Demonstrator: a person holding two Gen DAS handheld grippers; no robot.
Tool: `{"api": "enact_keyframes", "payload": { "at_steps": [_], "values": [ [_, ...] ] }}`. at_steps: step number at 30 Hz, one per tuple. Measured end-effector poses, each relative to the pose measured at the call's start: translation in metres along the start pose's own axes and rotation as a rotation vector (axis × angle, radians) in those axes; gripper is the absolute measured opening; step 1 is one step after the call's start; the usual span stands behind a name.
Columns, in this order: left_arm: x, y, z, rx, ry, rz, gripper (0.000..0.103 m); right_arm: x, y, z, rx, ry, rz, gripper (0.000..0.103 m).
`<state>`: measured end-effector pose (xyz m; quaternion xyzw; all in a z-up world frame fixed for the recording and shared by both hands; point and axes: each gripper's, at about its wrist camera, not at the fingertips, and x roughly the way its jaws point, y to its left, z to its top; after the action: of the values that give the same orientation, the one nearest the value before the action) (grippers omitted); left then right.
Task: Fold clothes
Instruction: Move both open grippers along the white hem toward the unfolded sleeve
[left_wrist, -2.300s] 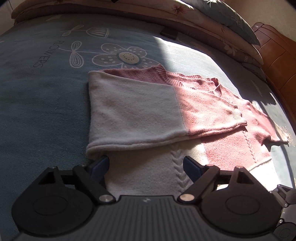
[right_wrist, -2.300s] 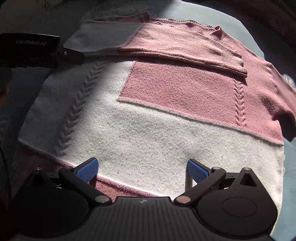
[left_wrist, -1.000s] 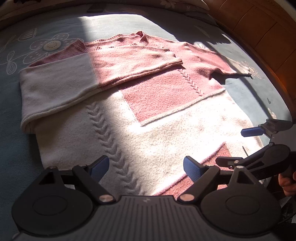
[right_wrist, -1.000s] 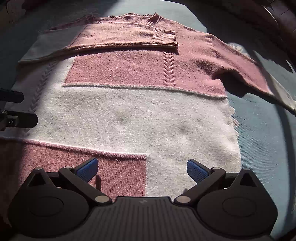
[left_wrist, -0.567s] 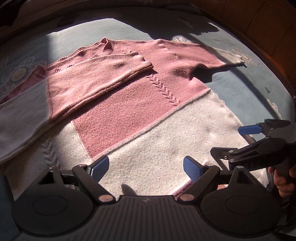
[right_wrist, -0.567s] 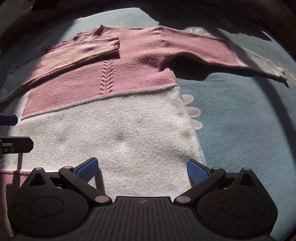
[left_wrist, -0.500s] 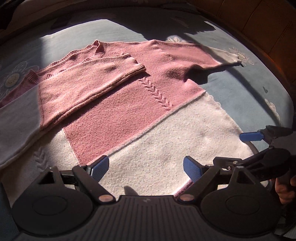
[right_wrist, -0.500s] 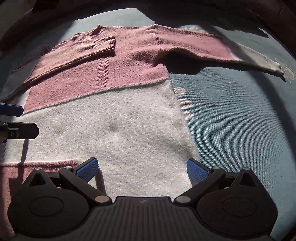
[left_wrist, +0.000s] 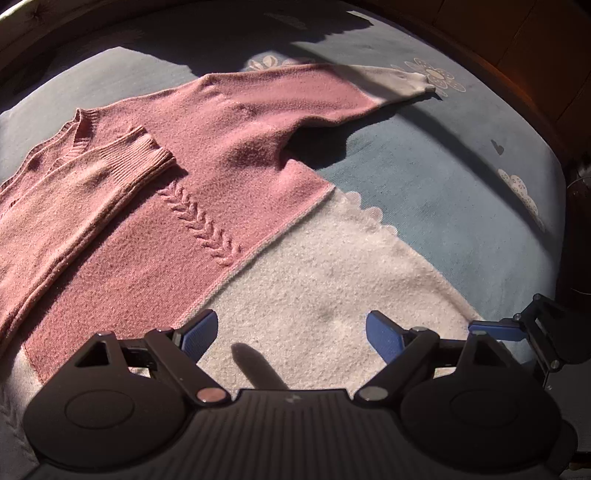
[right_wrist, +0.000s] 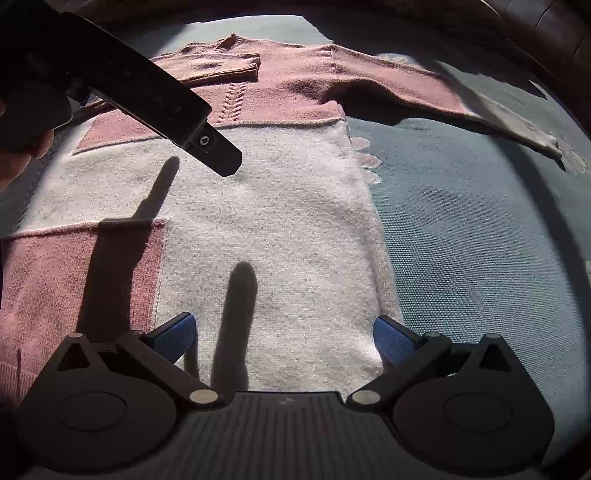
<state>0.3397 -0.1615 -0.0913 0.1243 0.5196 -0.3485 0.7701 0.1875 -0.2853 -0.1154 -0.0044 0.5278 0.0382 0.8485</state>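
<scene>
While both pairs of jaws stand wide apart with nothing between their blue pads, the left gripper (left_wrist: 291, 332) hangs over the cream lower panel of the sweater (left_wrist: 229, 177), and the right gripper (right_wrist: 284, 338) hangs over the same cream panel near the sweater's side edge. Neither set of pads touches the knit as far as the views show; thin finger shadows fall on the wool just ahead of each gripper.

In the left wrist view the right gripper shows at the lower right edge, one blue pad pointing inward beside the cream hem. In the right wrist view the left gripper's black body crosses the upper left corner, with part of a hand (right_wrist: 22, 147) wrapped around its handle.

The sweater lies flat, front up, on a blue-grey bedspread (left_wrist: 461, 192) printed with pale flowers. Its upper body is pink with a raised braid stitch running down the chest, its lower body cream, and a pink block sits at one lower corner. One sleeve (left_wrist: 85, 192) is folded across the chest, its ribbed cuff lying just beside the braid. The other sleeve (left_wrist: 332, 92) stretches straight out from the shoulder across the bedspread, pink along most of its length and cream at the cuff end, which rests next to a printed flower. Strong sunlight covers most of the garment; the far side of the bed is in deep shadow, and a wooden bed frame (left_wrist: 517, 55) curves along the upper right.

No containers are in sight.
</scene>
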Motion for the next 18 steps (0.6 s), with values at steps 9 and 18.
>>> {"api": "enact_keyframes", "payload": {
  "at_steps": [9, 18],
  "values": [
    [0.014, -0.012, 0.007, 0.033, 0.024, -0.034, 0.087, -0.013, -0.001, -0.023, 0.035, 0.084, 0.038, 0.103],
    [0.02, -0.004, 0.002, -0.002, 0.048, -0.039, 0.091, -0.019, -0.01, -0.014, 0.061, 0.098, 0.034, 0.103]
  ]
}}
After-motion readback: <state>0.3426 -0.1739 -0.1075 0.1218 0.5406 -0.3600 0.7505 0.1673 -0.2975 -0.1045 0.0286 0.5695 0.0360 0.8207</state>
